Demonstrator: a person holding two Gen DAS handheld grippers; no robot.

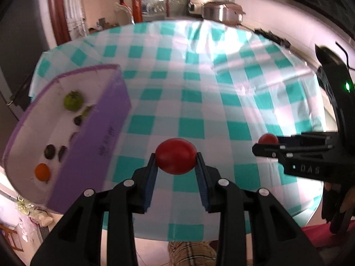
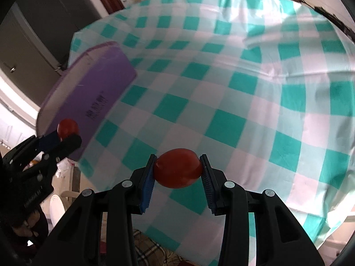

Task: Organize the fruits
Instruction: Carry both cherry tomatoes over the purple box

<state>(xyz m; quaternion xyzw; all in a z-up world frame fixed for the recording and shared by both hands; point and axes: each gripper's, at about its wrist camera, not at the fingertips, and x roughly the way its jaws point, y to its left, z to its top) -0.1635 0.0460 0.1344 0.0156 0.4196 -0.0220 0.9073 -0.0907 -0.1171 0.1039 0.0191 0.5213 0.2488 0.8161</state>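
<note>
My left gripper (image 1: 175, 157) is shut on a red tomato (image 1: 175, 156) and holds it above the checked tablecloth (image 1: 199, 93), right of the purple bin (image 1: 95, 146). My right gripper (image 2: 178, 168) is shut on a second red tomato (image 2: 178, 169) over the cloth (image 2: 221, 88). The right gripper with its tomato (image 1: 269, 139) shows at the right of the left wrist view. The left gripper with its tomato (image 2: 67, 129) shows at the left of the right wrist view, in front of the bin (image 2: 93, 93). The bin holds a green fruit (image 1: 73, 100), an orange fruit (image 1: 42, 172) and several dark pieces.
The table is round with its near edge just below both grippers. Metal cookers (image 1: 221, 11) stand on a counter behind the table. A dark cabinet (image 2: 44, 22) stands at the far left. A plaid fabric (image 1: 190, 253) lies under the table edge.
</note>
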